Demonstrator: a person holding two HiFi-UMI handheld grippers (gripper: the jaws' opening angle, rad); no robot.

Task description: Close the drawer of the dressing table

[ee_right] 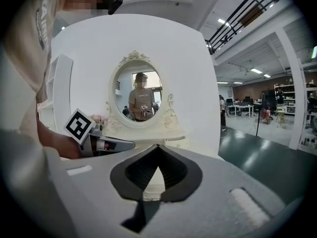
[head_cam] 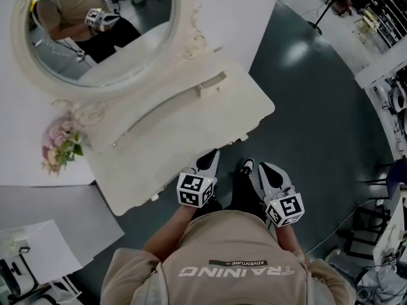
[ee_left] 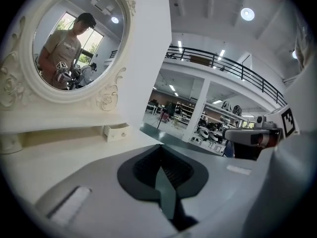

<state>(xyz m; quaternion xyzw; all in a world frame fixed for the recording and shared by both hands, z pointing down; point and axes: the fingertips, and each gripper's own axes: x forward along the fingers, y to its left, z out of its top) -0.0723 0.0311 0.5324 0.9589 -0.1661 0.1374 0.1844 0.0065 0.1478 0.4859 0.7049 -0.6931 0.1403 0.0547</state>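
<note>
The cream dressing table [head_cam: 184, 138] stands in front of me with an oval mirror [head_cam: 102, 24]. A small drawer [head_cam: 211, 85] sticks out a little from the shelf under the mirror; in the left gripper view this drawer [ee_left: 116, 132] lies far ahead, with its front out past the shelf face. My left gripper [head_cam: 210, 156] hovers at the table's front edge, jaws shut and empty [ee_left: 161, 148]. My right gripper [head_cam: 264, 167] hangs just off the table's front right corner over the floor, also shut with nothing held [ee_right: 157, 148].
A bunch of pink flowers [head_cam: 60, 142] sits at the table's left end. White wall panels stand behind the mirror. Dark green floor [head_cam: 318, 126] spreads to the right, with racks and chairs at the far right. White sheets [head_cam: 38, 246] lie at the lower left.
</note>
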